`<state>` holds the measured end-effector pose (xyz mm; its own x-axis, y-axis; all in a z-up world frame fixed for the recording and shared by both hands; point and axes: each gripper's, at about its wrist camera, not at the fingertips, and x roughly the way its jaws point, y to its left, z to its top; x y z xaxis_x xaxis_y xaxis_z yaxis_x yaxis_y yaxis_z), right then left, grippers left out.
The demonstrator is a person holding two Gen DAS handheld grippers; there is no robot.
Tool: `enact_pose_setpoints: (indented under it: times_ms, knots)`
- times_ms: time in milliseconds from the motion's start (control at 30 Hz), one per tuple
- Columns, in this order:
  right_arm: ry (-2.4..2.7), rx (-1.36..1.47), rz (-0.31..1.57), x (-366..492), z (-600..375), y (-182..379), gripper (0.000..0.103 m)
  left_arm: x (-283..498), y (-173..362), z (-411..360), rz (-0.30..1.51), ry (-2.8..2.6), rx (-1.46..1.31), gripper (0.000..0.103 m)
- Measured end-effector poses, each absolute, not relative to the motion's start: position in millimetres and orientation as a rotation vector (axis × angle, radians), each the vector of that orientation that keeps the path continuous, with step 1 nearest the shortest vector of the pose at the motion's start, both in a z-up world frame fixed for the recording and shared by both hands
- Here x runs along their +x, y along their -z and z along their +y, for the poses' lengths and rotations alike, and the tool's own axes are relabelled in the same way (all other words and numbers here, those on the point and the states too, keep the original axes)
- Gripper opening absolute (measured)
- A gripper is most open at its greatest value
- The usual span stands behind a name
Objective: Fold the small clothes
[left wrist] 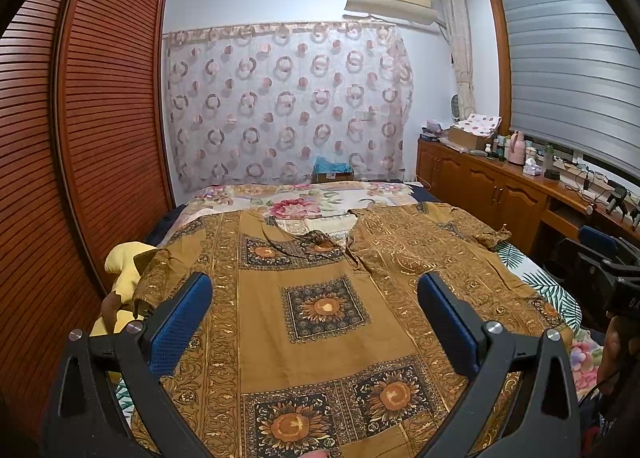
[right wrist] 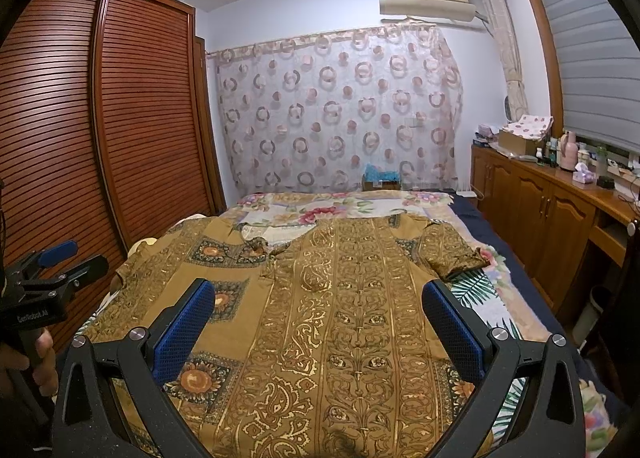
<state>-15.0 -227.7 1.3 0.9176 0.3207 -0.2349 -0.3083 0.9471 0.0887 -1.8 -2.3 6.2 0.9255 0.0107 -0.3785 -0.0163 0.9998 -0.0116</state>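
- The short-sleeved shirt (left wrist: pixel 328 310) lies spread flat on the bed (right wrist: pixel 508 254), directly ahead of and below both pairs of fingers, with its neckline at the far end and its hem nearest the person (it is mustard-brown, with sunflower squares and gold scrollwork).
- Its long axis runs straight away from the fingers, collar far and hem close, so each sleeve sticks out to one side.
- The left gripper (left wrist: pixel 316 322) has its blue-padded fingers (left wrist: pixel 180 322) spread wide with nothing between them; it hovers over the left half of the shirt, and the left sleeve (left wrist: pixel 156 278) lies just beyond and outside its left finger.
- The right gripper (right wrist: pixel 320 326) is likewise splayed and empty, above the right half; the right sleeve (right wrist: pixel 452 250) lies ahead of and slightly outside its right finger.
- Each sleeve is nearer its same-side gripper, so a lengthwise fold probably starts with either side being brought across the long axis toward the middle.
- A yellow cloth (left wrist: pixel 128 258) sits just beyond the left sleeve at the bed's edge (apparently partly tucked under the shirt, so it could get caught in a grasp there).
- The shirt's front opening (right wrist: pixel 276 254) gapes a little below the neckline, and the fabric there looks likely to shift when a side is lifted.
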Motion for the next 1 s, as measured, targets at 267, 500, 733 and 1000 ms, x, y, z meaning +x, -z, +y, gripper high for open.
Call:
enact_pose_setpoints:
  times_ms: [267, 500, 733, 1000]
  knots:
    - [-0.323, 0.05, 0.25, -15.3, -227.2, -0.9, 0.103, -2.2, -6.3, -2.7, 0.387, -0.014, -0.014, 0.103]
    - [-0.325, 0.05, 0.249, -15.5, -226.7, -0.5, 0.103, -2.5, -7.6, -3.5, 0.385, -0.014, -0.01, 0.103]
    - [-0.326, 0.05, 0.248, -15.6, -226.1, -0.5, 0.103, -2.3, -6.4, -3.3, 0.384, -0.015, -0.009, 0.103]
    - [-0.327, 0.05, 0.249, -15.3, -224.9, -0.4, 0.103, -2.1, -13.1, -3.3, 0.383, -0.016, -0.008, 0.103]
